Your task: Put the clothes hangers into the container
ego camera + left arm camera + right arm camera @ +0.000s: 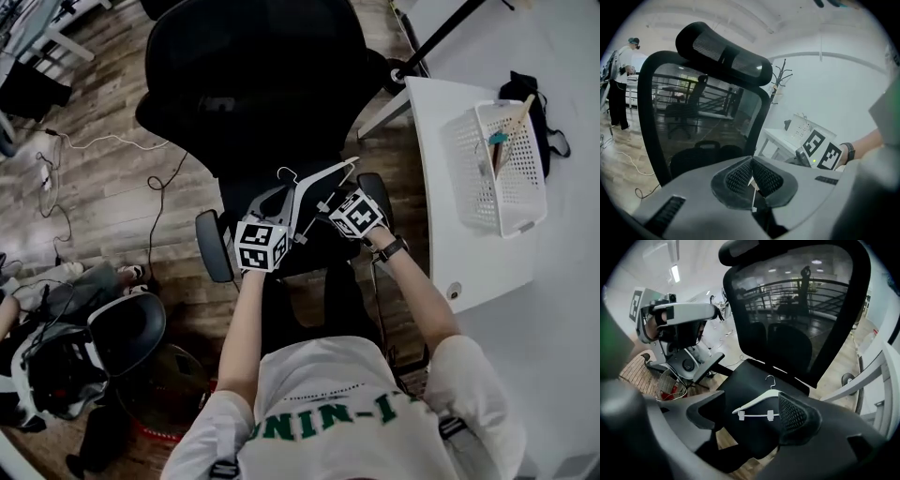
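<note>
Left tongs (751, 161): pressed together.
Right tongs (749, 409): spread wide, aimed at hanger (757, 405).
Hanger: laid on chair seat (740, 383).
Basket (511, 202): set on desk (441, 216), right.

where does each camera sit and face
Left gripper view: on the left gripper, facing the office chair backrest; shut jaws show.
Right gripper view: on the right gripper, tilted down at the hanger on the seat; open jaws show.
Head view: on the person's head, steeply down; forearms and both grippers show.
Shared: each gripper view catches the other gripper.
</note>
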The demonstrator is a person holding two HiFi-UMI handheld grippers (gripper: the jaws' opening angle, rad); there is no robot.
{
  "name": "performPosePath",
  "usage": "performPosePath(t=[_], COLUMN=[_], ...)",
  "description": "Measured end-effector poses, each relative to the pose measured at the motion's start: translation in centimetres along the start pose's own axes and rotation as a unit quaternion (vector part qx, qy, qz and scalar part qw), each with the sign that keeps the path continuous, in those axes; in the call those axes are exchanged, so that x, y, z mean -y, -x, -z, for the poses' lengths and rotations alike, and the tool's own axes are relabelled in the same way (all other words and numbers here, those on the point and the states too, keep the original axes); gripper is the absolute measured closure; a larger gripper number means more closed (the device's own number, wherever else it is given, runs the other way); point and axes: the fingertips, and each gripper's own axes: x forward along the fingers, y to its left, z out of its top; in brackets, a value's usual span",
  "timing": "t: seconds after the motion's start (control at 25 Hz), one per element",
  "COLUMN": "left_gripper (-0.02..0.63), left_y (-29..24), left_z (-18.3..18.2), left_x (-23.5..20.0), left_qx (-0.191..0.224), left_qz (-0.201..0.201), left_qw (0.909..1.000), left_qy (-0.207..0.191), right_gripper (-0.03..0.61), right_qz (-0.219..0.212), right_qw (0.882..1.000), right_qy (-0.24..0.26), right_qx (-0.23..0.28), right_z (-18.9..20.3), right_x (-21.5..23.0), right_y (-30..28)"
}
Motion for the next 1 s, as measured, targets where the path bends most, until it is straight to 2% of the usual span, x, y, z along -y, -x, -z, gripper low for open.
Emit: performPosePath(t=[0.32,0.48,0.64,0.84,0.92,1.0], left_gripper=[0.6,0.6,0.6,0.6,0.6,0.6], left_y=[-2.2,-3.5,-4.1,-4.2,-3.5,-2.6], left_z=[7.5,10.5,13.2,15.7,16.8,17.7], left_x=[-3.8,-5.3,-7.4,-10.0,-10.4,-10.8], left_qx=[-0.033,-0.043,-0.046,-0.055,-0.058,-0.059], left_qz=[-0.005,-0.012,-0.014,-0.018,-0.02,-0.022], left_qw=[0.9994,0.9986,0.9978,0.9969,0.9963,0.9955], left_qy=[0.013,0.03,0.046,0.053,0.061,0.07], right_gripper=[0.215,0.216,0.216,0.226,0.237,0.249], right_qz=[-0.011,-0.014,0.002,0.052,0.06,0.07], right_qw=[0.994,0.986,0.971,0.951,0.949,0.951], right_qy=[-0.112,-0.165,-0.234,-0.303,-0.31,-0.3], right_qx=[0.006,0.032,0.055,0.035,0.019,0.007], right_z=[4.5,4.6,4.8,6.4,7.2,7.8], right_x=[1.4,2.1,3.8,6.4,5.9,5.0], right_y=[-10.0,-14.5,-19.9,-24.7,-26.1,-27.2])
